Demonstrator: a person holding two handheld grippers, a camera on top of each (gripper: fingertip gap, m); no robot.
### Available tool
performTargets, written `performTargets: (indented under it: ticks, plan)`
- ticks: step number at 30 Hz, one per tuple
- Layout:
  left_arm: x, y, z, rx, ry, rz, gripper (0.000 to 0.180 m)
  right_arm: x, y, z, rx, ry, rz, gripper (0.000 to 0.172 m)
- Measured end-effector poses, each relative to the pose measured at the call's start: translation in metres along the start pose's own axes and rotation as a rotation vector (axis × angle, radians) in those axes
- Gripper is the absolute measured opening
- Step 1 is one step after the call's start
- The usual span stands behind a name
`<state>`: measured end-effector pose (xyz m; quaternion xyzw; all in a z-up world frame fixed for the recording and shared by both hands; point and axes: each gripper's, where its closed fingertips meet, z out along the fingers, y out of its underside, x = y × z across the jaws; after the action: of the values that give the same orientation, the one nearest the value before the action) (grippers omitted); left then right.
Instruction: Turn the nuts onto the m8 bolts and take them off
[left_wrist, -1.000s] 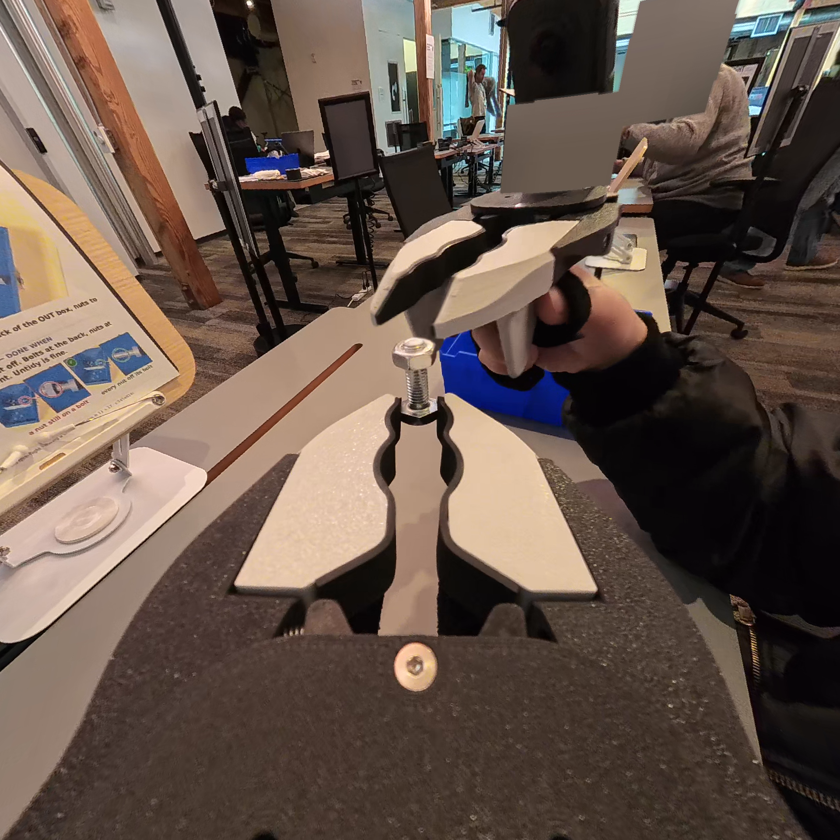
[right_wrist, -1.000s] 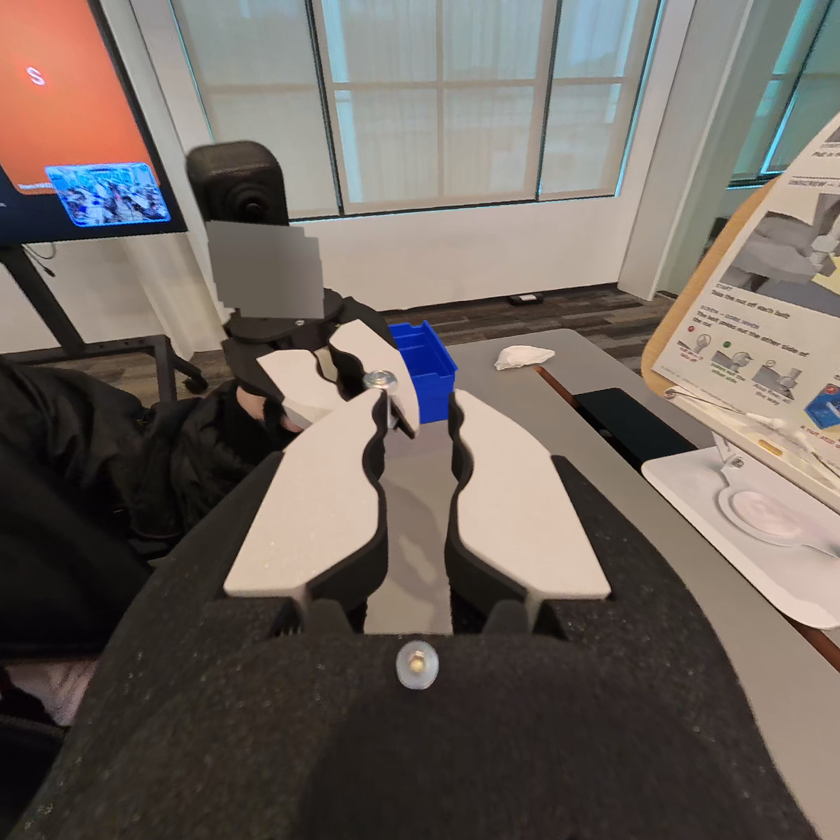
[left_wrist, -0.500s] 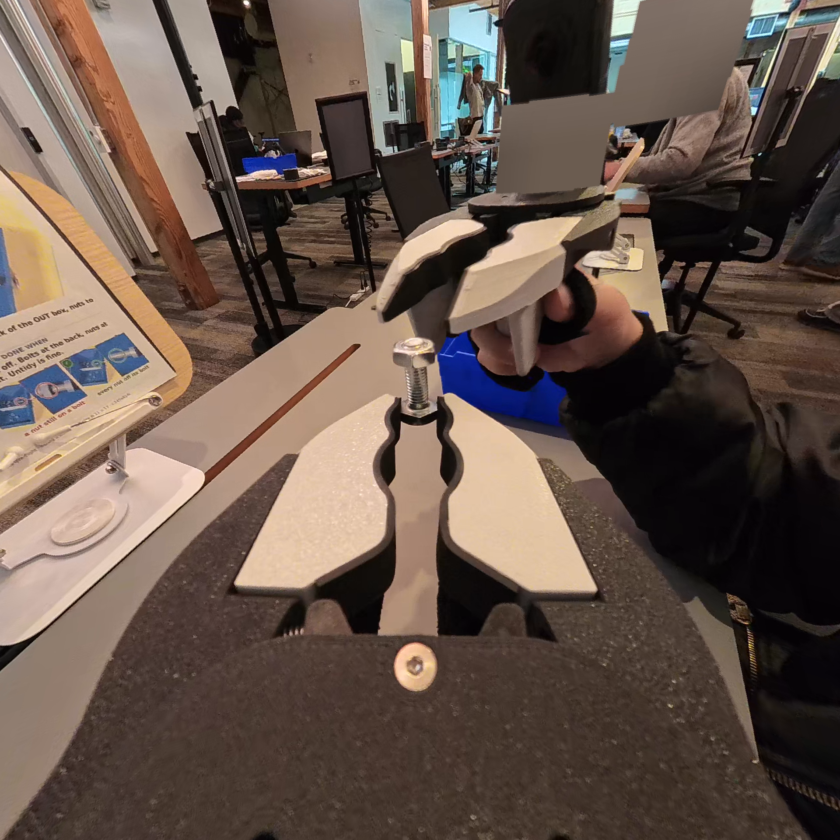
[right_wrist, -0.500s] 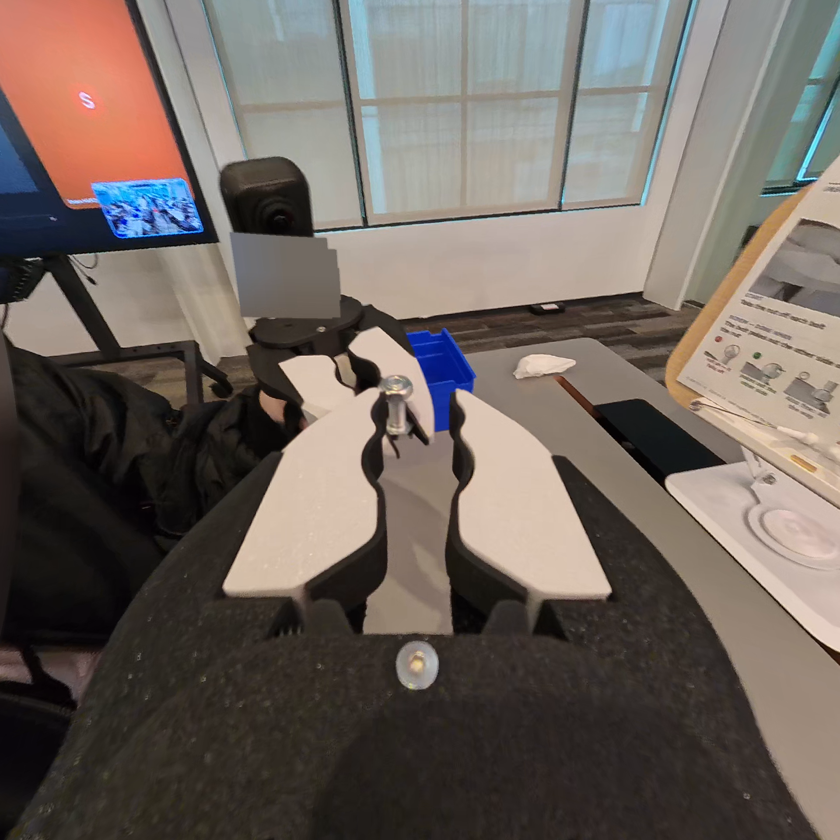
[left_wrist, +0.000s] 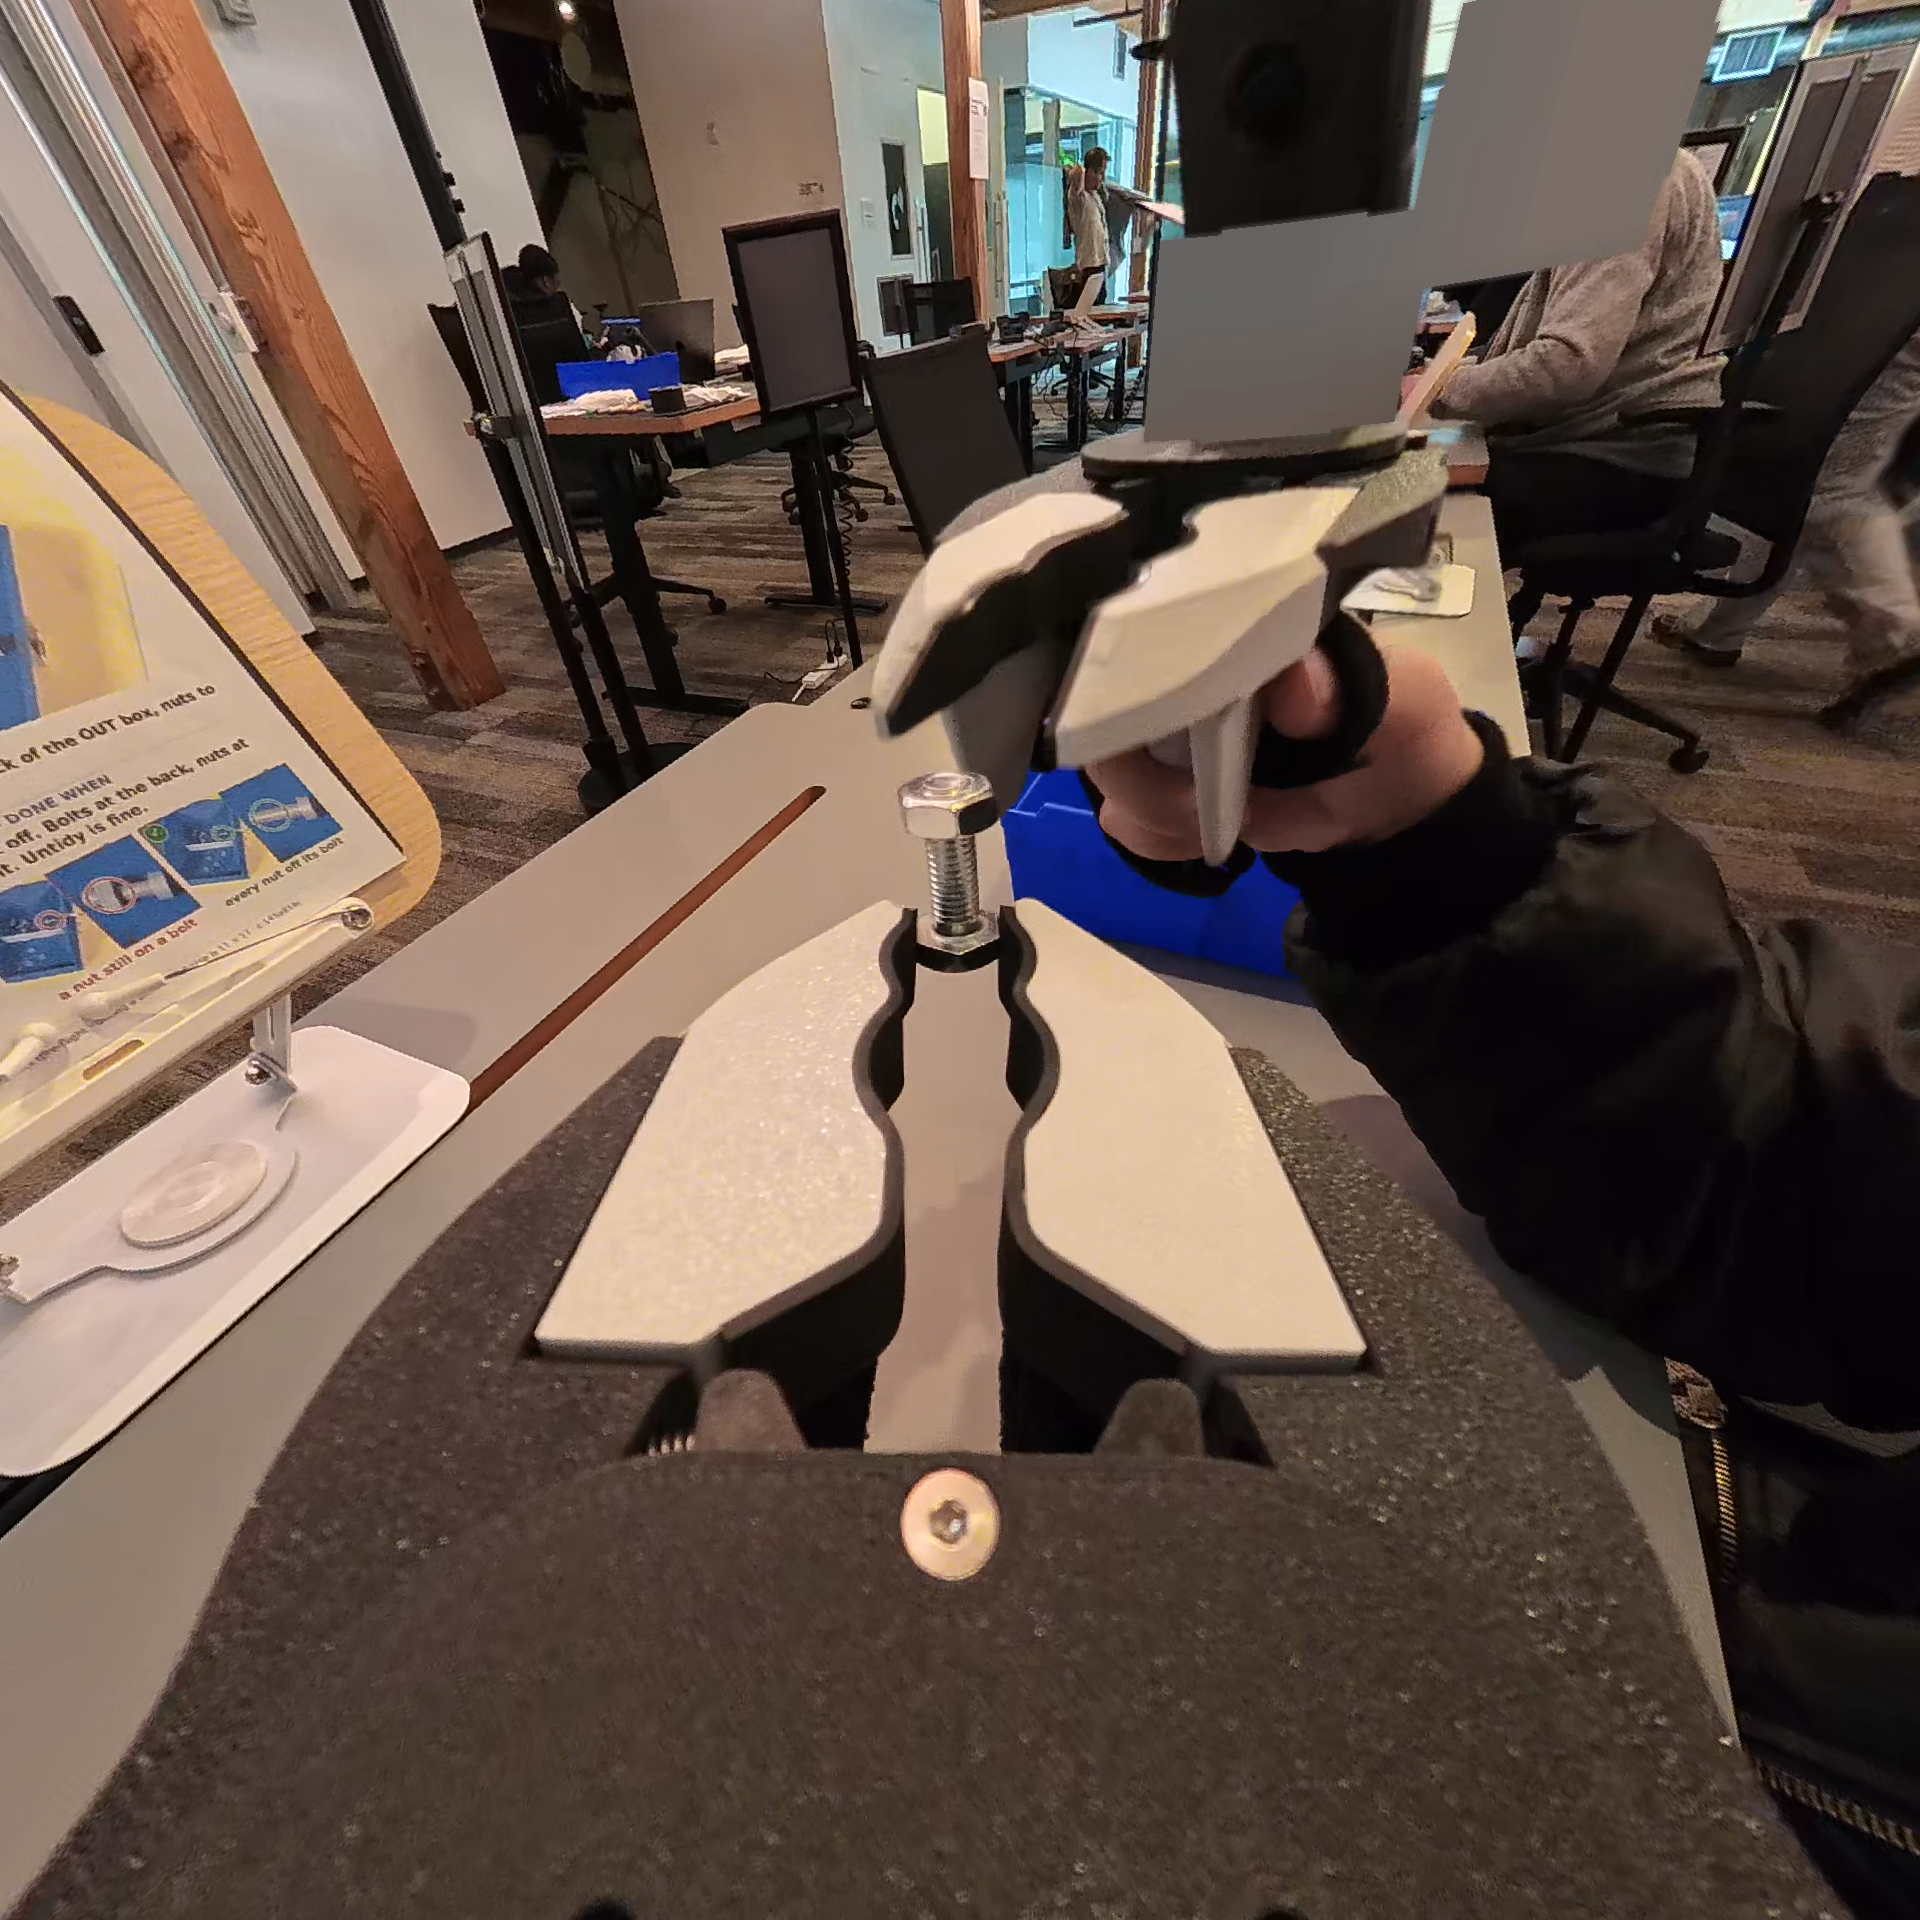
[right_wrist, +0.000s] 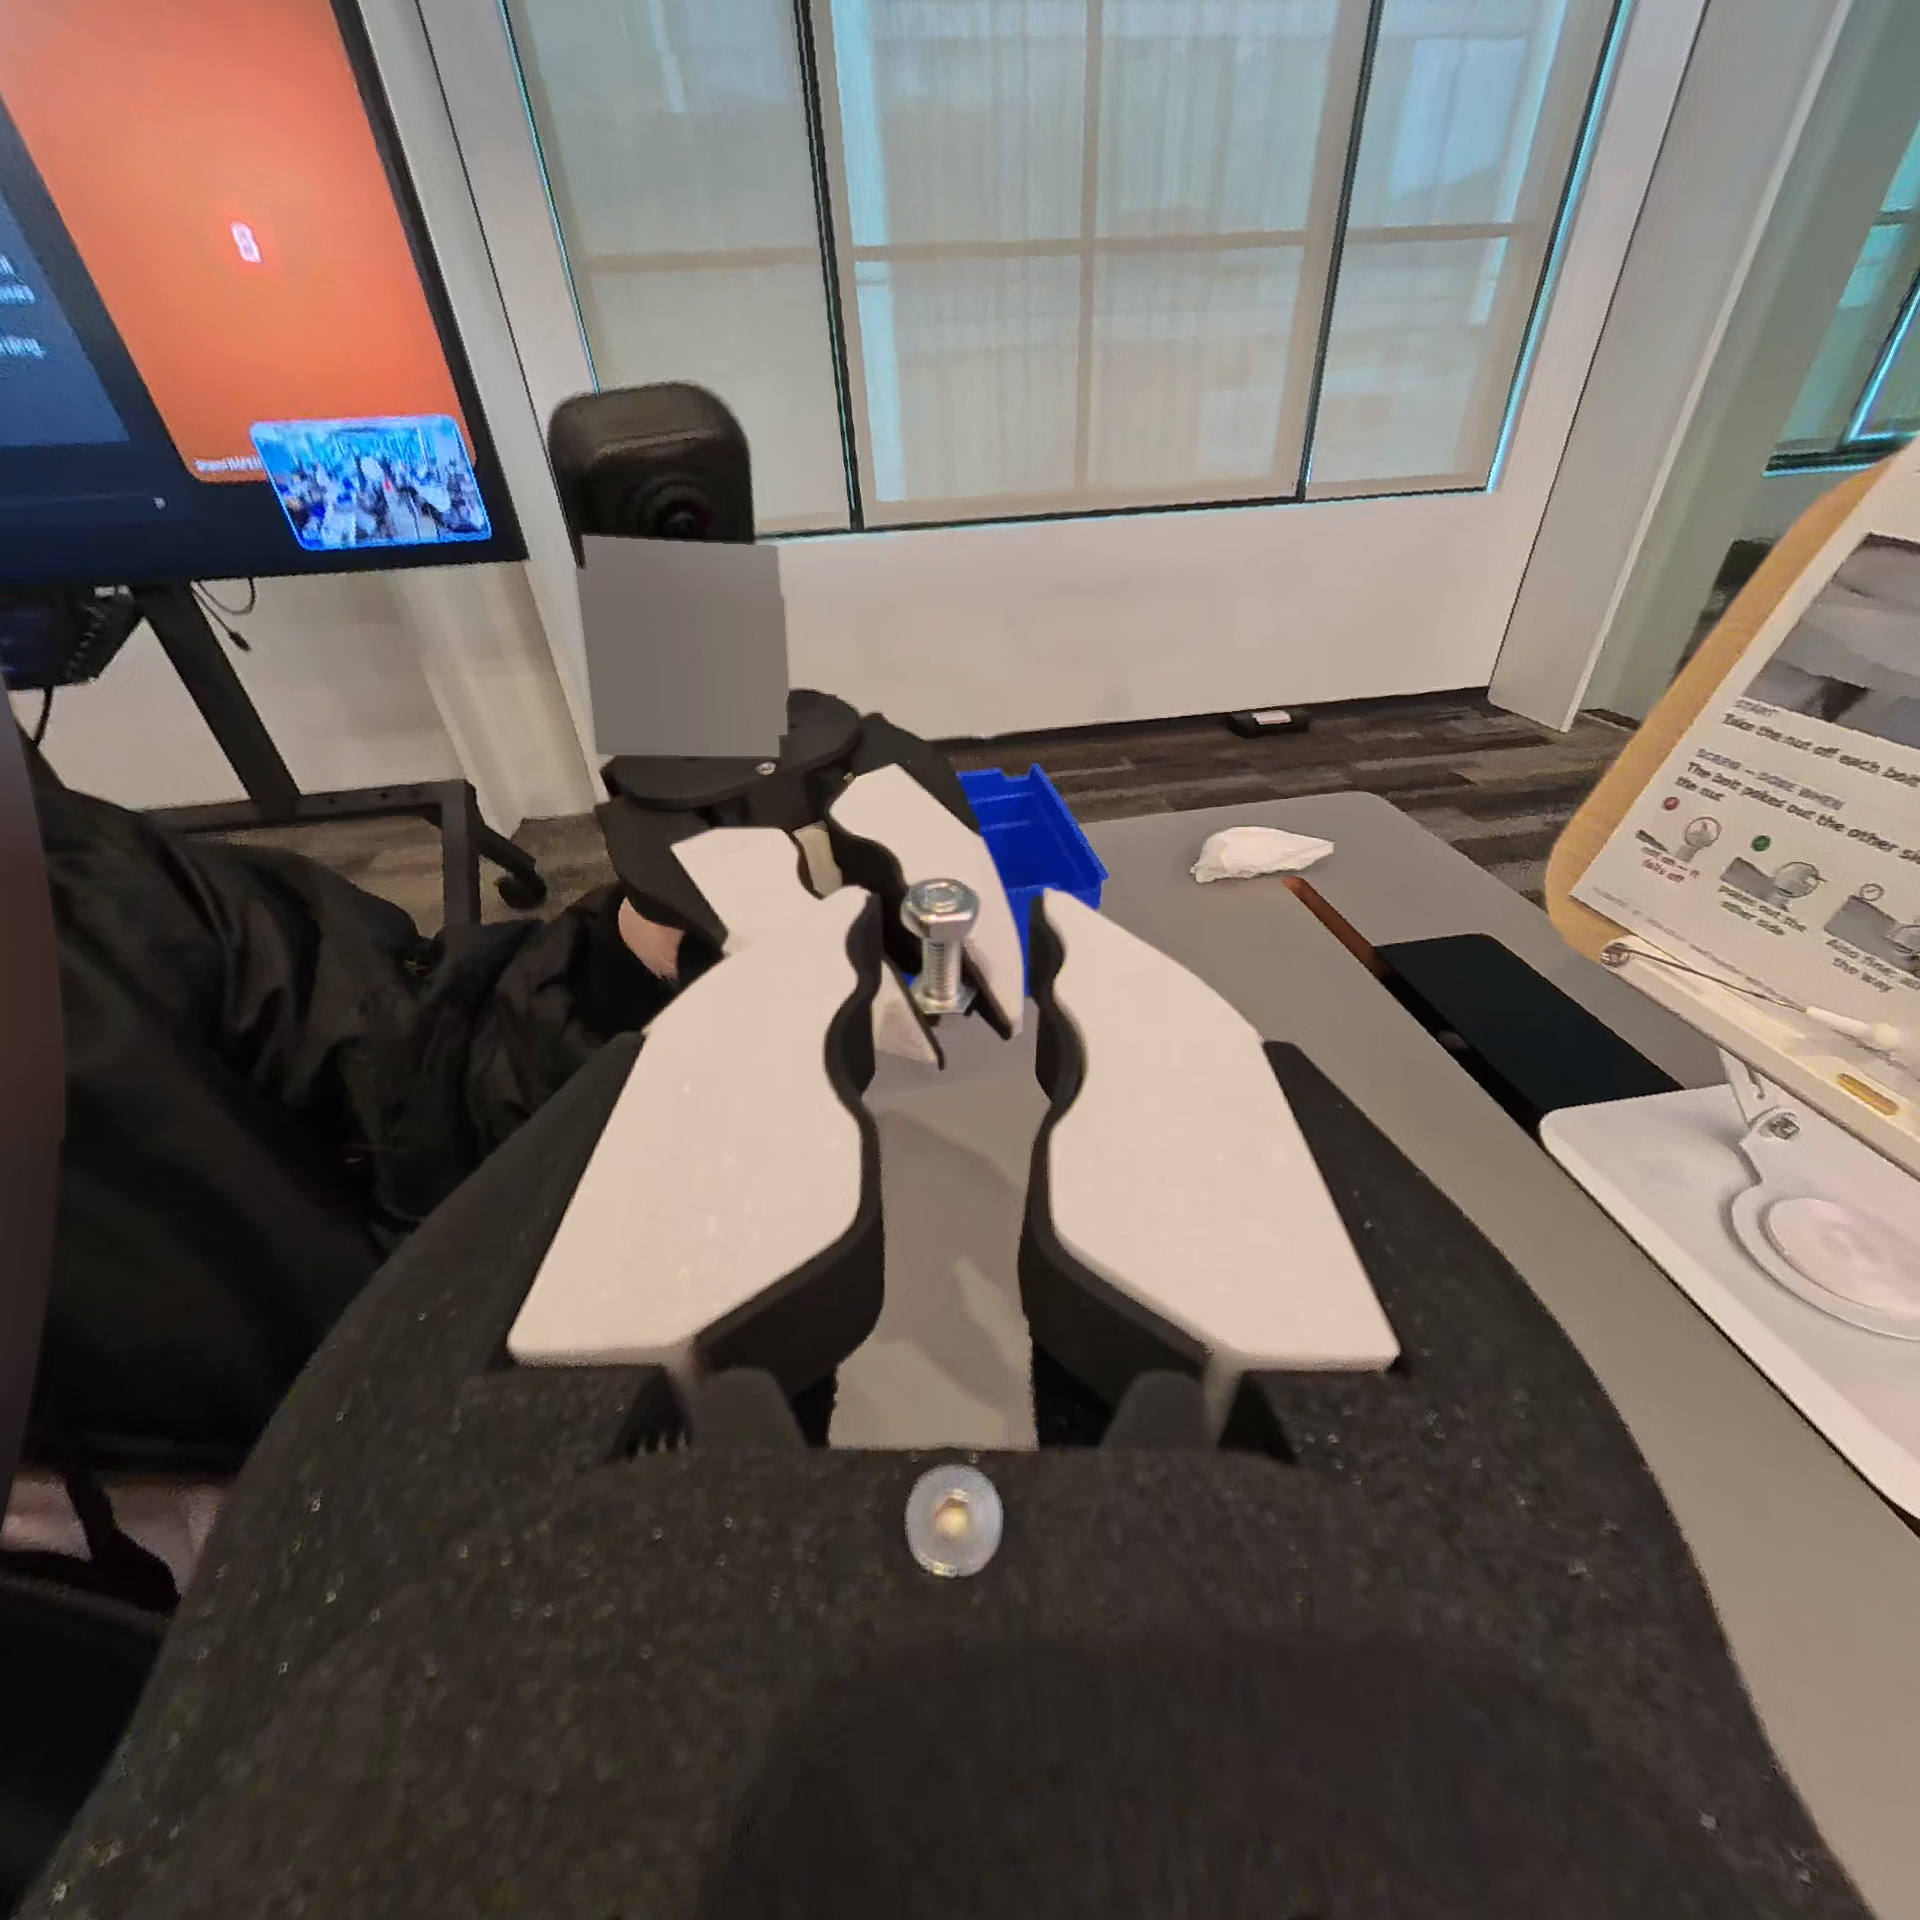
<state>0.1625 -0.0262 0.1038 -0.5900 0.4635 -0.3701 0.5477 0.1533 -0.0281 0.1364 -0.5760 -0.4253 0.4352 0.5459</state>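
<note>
An instruction sheet (left_wrist: 125, 790) with printed text and small blue pictures stands on a wooden board (left_wrist: 312, 748) left of the grey table (left_wrist: 582, 935); a screen (right_wrist: 208, 260) glows orange. The left gripper (left_wrist: 954, 940) is clamped on a nut (left_wrist: 954, 938), its bolt (left_wrist: 951, 842) standing head up. The right gripper (left_wrist: 997, 717) hangs just above the head, jaws apart, holding nothing. A blue bin (left_wrist: 1122, 894) sits behind.

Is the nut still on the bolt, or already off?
On. The nut, pinched in the left gripper, sits at the threaded end of the upright bolt, far from its head; the right gripper is open.
</note>
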Motion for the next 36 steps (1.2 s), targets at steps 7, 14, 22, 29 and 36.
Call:
performTargets:
  ticks: [7, 14, 22, 29, 36]
  plan:
    - [0.001, -0.002, -0.001, 0.007, 0.002, -0.002, 0.015, 0.013, 0.005, -0.002, -0.009, 0.043, 0.019, 0.024]
    - [0.000, -0.002, -0.001, 0.007, -0.006, 0.002, 0.015, 0.001, 0.001, 0.004, -0.005, 0.023, -0.004, 0.028]
    - [0.001, -0.001, 0.000, 0.002, -0.011, 0.012, 0.015, 0.006, 0.007, 0.008, -0.041, 0.066, -0.007, 0.032]
    - [-0.002, -0.003, -0.002, 0.010, -0.023, 0.010, 0.015, 0.007, 0.000, -0.001, 0.003, 0.046, 0.018, 0.029]
    - [-0.003, -0.001, 0.000, 0.005, -0.045, 0.019, 0.015, 0.003, 0.004, 0.011, -0.037, 0.099, 0.005, 0.031]
